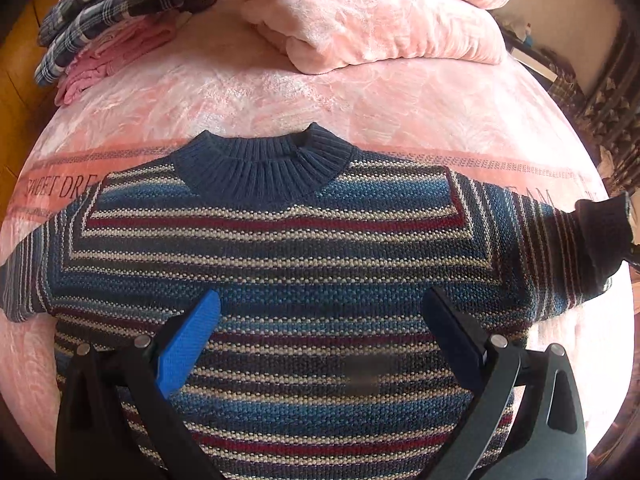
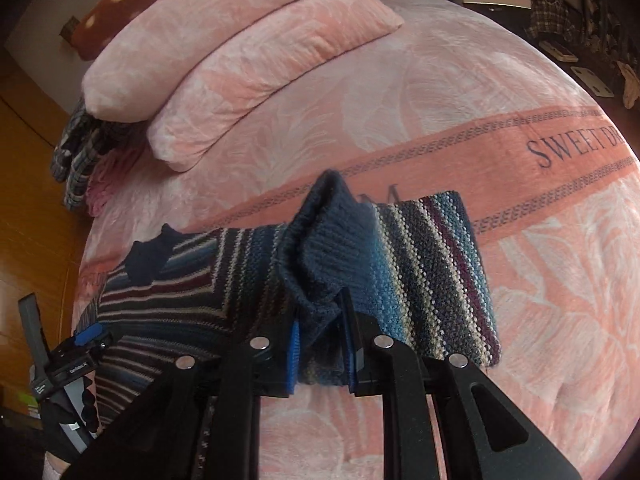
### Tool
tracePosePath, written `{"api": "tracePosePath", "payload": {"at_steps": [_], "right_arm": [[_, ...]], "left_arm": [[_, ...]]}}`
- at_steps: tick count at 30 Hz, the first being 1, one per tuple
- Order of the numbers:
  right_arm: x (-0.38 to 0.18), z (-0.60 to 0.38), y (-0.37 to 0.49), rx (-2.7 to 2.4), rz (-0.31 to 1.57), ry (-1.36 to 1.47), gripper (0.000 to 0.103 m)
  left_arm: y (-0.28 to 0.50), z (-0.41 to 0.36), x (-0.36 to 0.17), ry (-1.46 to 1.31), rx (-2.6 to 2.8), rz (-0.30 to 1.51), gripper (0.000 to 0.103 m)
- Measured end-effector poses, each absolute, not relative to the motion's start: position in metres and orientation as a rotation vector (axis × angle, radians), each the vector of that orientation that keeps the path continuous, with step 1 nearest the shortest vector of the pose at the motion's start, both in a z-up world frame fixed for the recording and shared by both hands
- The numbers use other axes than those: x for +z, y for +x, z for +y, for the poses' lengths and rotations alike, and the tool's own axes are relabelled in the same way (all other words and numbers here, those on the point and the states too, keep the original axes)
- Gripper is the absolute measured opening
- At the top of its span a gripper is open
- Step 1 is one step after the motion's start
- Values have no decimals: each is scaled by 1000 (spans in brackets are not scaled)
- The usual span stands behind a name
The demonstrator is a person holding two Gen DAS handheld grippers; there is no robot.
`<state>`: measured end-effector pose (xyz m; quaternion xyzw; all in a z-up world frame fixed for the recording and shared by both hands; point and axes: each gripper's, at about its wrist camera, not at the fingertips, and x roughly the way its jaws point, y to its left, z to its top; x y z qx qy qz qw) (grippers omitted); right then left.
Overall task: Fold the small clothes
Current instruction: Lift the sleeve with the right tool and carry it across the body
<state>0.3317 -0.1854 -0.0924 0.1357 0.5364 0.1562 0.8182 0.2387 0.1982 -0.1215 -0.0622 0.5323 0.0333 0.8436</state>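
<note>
Left gripper [image 1: 320, 308]: jaws wide apart, holding nothing, poised above the chest of the striped sweater [image 1: 276, 280].
Right gripper [image 2: 322, 344]: clamped on the sweater's cuff [image 2: 320, 264], sleeve lifted.
Sweater: flat, front up, on pink bedspread [image 1: 248, 92].

right tongs [image 2: 322, 348] pinching sweater cuff [image 2: 320, 264]
</note>
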Motion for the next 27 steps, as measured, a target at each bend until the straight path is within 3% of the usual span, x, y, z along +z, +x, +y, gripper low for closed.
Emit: {"api": "tracePosePath", "payload": {"at_steps": [7,11,25,27], "right_arm": [[-122,-80,329,455,1199,195,17],[-147,-64,324,504,1267,194,27],[-128,-169,276,355,1177,257,33],[-131,-178,271,346,1180,265,33]], "left_arm": [[235,208,-121,-150,50,1129,100],[238,204,-125,-173,25,1151,100],[272,101,-169,-380,-228,1302,99],[278,90,-181,-411,-230,1334,90]]}}
